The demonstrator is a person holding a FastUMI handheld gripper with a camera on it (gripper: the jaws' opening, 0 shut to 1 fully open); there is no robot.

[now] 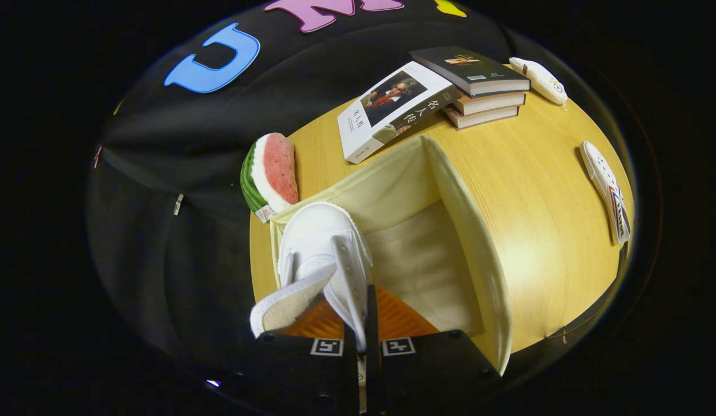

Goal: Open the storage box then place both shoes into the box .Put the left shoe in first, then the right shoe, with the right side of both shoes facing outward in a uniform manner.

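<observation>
Furthest left on the wooden table (pixel 543 190), a watermelon-slice toy (pixel 269 175) stands by the table's edge, touching or just beside the outer wall of the storage box (pixel 479 254). The box is open, its pale fabric lining showing, and it sits just ahead of the fingers. A white shoe (pixel 320 248) hangs over the box's left part, its toe pointing away from the camera and down toward the interior; whether it touches the box floor cannot be told. The gripper (pixel 361 341) has its two fingers drawn close together, pinching a thin upright edge of the shoe's upper between them, so the shoe is clasped from both sides. Beyond the box, an open-faced white book (pixel 387 110) with a portrait on its cover lies flat, leaning against a stack of three books (pixel 479 86) to its right, the top one dark. Past the stack, near the table's far edge, lies a small white remote-like object (pixel 540 78). Well apart, along the table's right edge, lies a long white remote control (pixel 609 193).
</observation>
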